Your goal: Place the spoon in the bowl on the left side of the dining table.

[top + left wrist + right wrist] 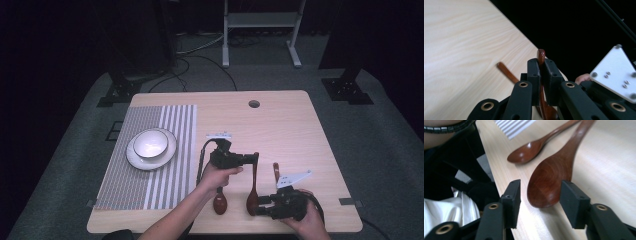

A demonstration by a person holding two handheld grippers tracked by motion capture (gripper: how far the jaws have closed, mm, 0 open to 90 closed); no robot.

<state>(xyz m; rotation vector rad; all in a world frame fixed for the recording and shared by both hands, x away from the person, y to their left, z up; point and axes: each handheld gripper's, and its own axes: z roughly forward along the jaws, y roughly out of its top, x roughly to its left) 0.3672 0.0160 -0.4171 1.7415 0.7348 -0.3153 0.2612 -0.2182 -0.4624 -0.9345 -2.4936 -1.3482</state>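
Observation:
A dark brown wooden spoon (254, 185) lies near the table's front edge, bowl toward me. My left gripper (255, 159) is shut on the tip of its handle (540, 53), which sticks out above the pads. The spoon's bowl (549, 180) rests on the wood between the jaws of my right gripper (260, 205), which stand open with a gap on either side. A second spoon (219, 204) lies to the left, its handle under my left hand; its bowl (529, 151) appears beyond the jaws. A third handle (275, 171) lies to the right on the table (505, 71).
A white bowl (150, 142) sits on a white plate (167, 155) on a grey striped placemat (165, 185) at the left. The light wooden table (290, 125) has a round hole (254, 104) near its far edge. Both spoon bowls lie close to the front edge.

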